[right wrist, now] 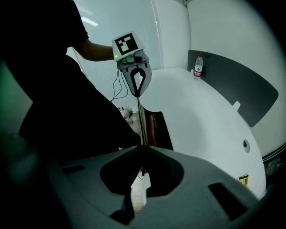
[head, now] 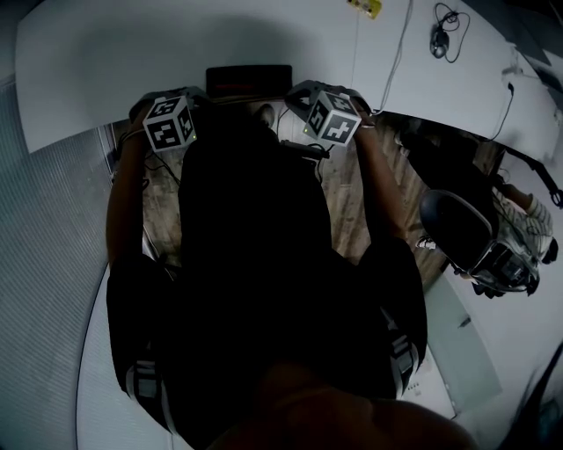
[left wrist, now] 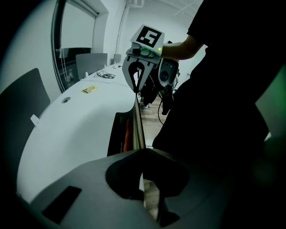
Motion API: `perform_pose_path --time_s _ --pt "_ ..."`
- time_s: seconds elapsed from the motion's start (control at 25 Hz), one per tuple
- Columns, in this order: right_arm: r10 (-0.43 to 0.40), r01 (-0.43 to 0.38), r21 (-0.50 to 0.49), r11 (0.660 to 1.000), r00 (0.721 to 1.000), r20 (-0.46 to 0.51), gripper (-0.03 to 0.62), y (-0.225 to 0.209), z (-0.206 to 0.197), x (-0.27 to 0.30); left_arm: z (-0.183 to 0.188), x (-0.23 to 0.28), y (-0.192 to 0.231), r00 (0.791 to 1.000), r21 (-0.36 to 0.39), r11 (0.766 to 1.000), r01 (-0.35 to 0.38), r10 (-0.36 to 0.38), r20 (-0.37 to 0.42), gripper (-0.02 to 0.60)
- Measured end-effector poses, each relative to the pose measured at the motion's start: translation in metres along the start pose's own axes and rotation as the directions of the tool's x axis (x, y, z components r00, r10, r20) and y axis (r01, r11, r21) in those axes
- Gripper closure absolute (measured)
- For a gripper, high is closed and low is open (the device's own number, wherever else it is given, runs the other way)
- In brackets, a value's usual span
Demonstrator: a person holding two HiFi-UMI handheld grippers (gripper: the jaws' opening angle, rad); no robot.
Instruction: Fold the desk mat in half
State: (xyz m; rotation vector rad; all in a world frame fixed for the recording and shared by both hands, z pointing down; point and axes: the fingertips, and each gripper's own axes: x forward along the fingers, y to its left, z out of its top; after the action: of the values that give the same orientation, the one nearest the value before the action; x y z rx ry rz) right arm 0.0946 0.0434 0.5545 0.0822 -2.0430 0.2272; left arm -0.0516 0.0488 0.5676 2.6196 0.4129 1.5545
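Note:
The desk mat [head: 251, 176] is a dark sheet hanging in front of the person, lifted off the white table [head: 132, 61]. Its top edge runs taut between the two grippers, a thin edge-on strip in the left gripper view [left wrist: 137, 125] and the right gripper view [right wrist: 142, 120]. My left gripper [head: 204, 95] is shut on the edge's left end, its jaws pinching the sheet [left wrist: 142, 154]. My right gripper [head: 292, 91] is shut on the right end [right wrist: 144, 150]. Each gripper faces the other across the mat.
A dark flat slab with a reddish stripe [head: 249, 79] lies at the table's near edge behind the mat. A yellow tag [head: 365, 7], a cabled mouse [head: 440, 39] and a water bottle [right wrist: 198, 66] sit on the table. An office chair [head: 457, 224] stands right.

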Motion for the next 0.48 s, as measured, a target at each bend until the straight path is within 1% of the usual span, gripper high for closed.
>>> perform_pose_path --time_s 0.16,0.28,0.48 --pt "0.038 -0.038 0.016 0.999 0.999 -0.007 0.588 -0.016 0.006 0.006 -0.009 -0.006 0.016 0.999 -0.018 0.999 0.034 -0.034 0.016 0.569" --pt "0.05 -0.05 0.025 0.998 0.999 0.002 0.588 -0.03 0.014 0.011 -0.017 -0.007 0.027 0.999 -0.026 0.998 0.049 -0.048 0.018 0.569" --pt "0.072 -0.072 0.036 0.997 0.997 0.002 0.588 -0.051 0.016 0.02 -0.021 -0.008 0.043 0.996 -0.04 0.995 0.086 -0.085 0.022 0.569"
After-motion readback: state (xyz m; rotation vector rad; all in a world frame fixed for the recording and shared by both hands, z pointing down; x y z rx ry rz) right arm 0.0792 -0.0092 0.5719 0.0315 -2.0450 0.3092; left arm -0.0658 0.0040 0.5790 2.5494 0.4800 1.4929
